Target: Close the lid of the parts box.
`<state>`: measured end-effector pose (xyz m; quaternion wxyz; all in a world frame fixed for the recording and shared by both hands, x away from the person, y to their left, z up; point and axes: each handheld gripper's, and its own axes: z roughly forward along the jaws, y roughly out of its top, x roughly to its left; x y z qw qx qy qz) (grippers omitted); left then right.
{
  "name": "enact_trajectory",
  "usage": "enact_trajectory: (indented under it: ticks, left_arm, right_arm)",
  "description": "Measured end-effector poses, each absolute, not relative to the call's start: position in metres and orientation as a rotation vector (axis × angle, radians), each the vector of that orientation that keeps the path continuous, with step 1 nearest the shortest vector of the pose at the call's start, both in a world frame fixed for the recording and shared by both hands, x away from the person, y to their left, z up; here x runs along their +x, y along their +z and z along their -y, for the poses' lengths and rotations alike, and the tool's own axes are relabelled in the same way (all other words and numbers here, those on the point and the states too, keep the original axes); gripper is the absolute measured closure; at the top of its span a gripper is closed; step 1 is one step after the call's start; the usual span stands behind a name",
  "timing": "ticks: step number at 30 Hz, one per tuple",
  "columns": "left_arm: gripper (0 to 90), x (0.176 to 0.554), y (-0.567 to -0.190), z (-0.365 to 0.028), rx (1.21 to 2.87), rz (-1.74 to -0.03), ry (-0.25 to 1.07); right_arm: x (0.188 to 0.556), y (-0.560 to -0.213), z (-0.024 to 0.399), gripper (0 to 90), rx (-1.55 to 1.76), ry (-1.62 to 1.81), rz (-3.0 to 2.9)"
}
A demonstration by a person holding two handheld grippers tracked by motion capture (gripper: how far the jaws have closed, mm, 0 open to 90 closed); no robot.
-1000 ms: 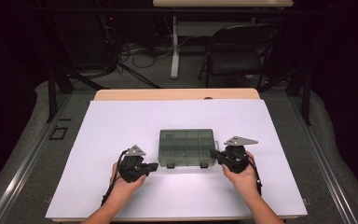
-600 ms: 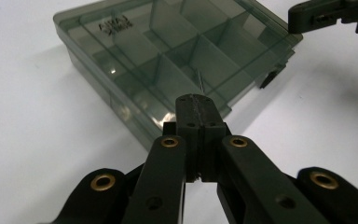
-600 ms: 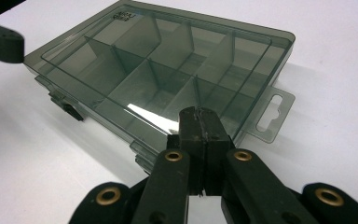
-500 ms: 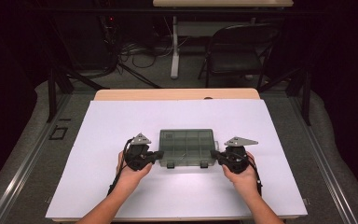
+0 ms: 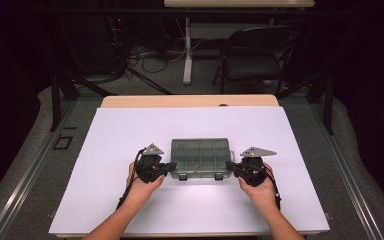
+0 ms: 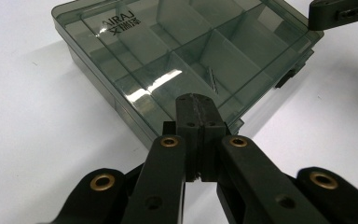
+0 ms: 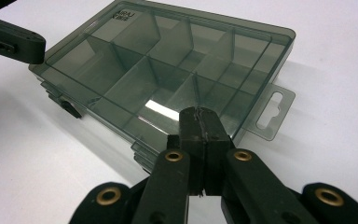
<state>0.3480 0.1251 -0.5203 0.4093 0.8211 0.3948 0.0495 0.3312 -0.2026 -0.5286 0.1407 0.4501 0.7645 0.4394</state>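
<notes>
A smoky transparent compartment box [image 5: 200,156] lies shut on the white table top, its latches on the near side. In the left gripper view its lid [image 6: 168,51] carries a printed logo, and a small metal pin [image 6: 212,80] lies in one compartment. My left gripper [image 5: 169,167] is shut, and its tips [image 6: 196,100] rest at the box's near left corner. My right gripper [image 5: 231,169] is also shut, its tips [image 7: 199,114] touching the near right corner beside the hang tab [image 7: 270,112]. Nothing is held between either pair of jaws.
The white sheet [image 5: 130,130] covers the table, with a wooden edge [image 5: 190,101] at the back. Beyond it stand a black chair [image 5: 252,55] and cables on the floor. Each gripper view shows the other gripper [image 6: 340,11] [image 7: 11,37] across the box.
My left gripper has moved forward and right until it meets the box's near left corner. The right gripper has barely shifted. The box has stayed in place.
</notes>
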Motion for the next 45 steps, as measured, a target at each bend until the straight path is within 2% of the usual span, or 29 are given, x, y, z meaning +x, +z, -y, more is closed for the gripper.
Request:
enact_trajectory:
  ticks: [4, 10, 13, 17, 20, 23, 29, 31, 33, 36, 40, 45]
  left_arm:
    - [88.7, 0.348, -0.52, -0.126, 2.067, -0.995, 0.132]
    - [79.1, 0.345, -0.518, -0.133, 2.066, -0.989, 0.147]
    - [67.5, 0.344, -0.516, -0.14, 2.057, -0.98, 0.139]
    - [57.3, 0.342, -0.512, -0.152, 2.056, -1.004, 0.146]
    - [51.1, 0.341, -0.507, -0.162, 2.029, -1.01, 0.153]
    - [47.3, 0.34, -0.502, -0.17, 2.024, -1.008, 0.175]
    - [44.6, 0.333, -0.498, -0.186, 2.009, -1.013, 0.174]
    - [37.2, 0.331, -0.498, -0.191, 2.002, -1.017, 0.169]
    - [31.3, 0.328, -0.497, -0.195, 1.993, -1.024, 0.192]
    - [24.6, 0.325, -0.496, -0.203, 1.978, -1.029, 0.218]
    - [15.0, 0.322, -0.496, -0.212, 1.945, -1.043, 0.233]
    - [9.5, 0.32, -0.498, -0.223, 1.895, -1.063, 0.205]
  right_arm:
    - [0.331, -0.528, 0.203, 89.0, 1.297, 1.271, -2.205]
    - [0.329, -0.524, 0.204, 83.0, 1.284, 1.294, -2.184]
    - [0.327, -0.518, 0.205, 72.9, 1.283, 1.302, -2.167]
    - [0.325, -0.511, 0.206, 57.3, 1.28, 1.319, -2.145]
    - [0.324, -0.506, 0.204, 45.2, 1.274, 1.327, -2.131]
    - [0.323, -0.5, 0.2, 37.3, 1.249, 1.306, -2.129]
    - [0.316, -0.495, 0.192, 20.8, 1.232, 1.264, -2.161]
    - [0.313, -0.494, 0.191, 14.7, 1.219, 1.257, -2.149]
    - [0.31, -0.493, 0.19, 12.6, 1.241, 1.263, -2.128]
    - [0.308, -0.491, 0.192, 0.2, 1.26, 1.288, -2.103]
    - [0.303, -0.488, 0.195, 0.0, 1.275, 1.29, -2.088]
    - [0.295, -0.485, 0.202, 0.0, 1.287, 1.279, -2.076]
